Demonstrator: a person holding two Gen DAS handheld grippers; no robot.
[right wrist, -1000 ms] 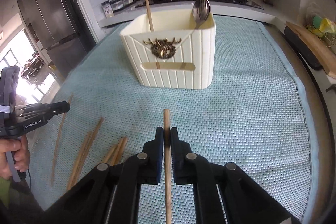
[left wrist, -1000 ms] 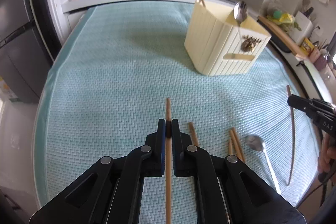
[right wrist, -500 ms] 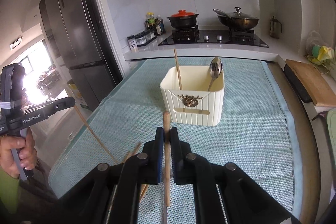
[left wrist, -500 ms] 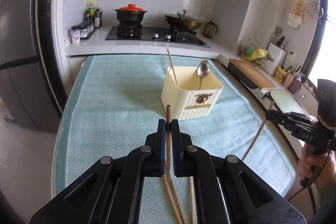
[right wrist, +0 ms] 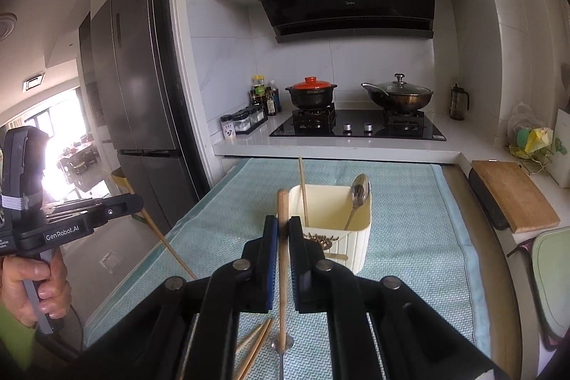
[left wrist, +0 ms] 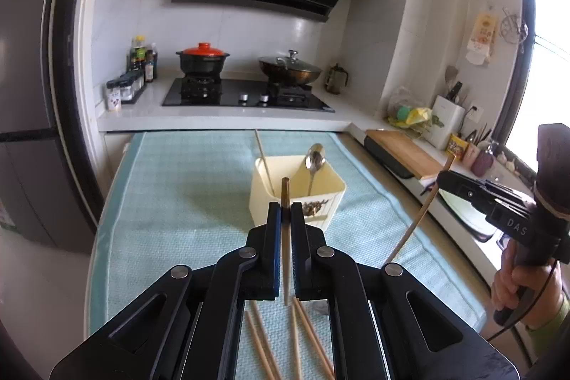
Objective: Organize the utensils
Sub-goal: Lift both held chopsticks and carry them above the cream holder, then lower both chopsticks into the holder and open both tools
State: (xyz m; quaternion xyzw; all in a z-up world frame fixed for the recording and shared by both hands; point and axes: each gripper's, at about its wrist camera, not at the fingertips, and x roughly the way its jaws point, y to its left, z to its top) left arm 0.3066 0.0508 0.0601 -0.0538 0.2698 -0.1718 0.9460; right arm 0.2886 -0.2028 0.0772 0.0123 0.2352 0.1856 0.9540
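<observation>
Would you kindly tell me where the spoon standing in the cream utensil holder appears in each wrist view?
Left wrist: spoon just right of centre, above the left gripper.
Right wrist: spoon right of centre, in the holder's right side.
Shared landmark: red-lidded pot on the stove.

home kitchen | gas hob [right wrist: 357, 127] | range hood [right wrist: 351, 6] | fridge [right wrist: 139, 95]

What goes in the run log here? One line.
left claw: shut on chopstick | right claw: shut on chopstick | holder: chopstick, spoon inside
</observation>
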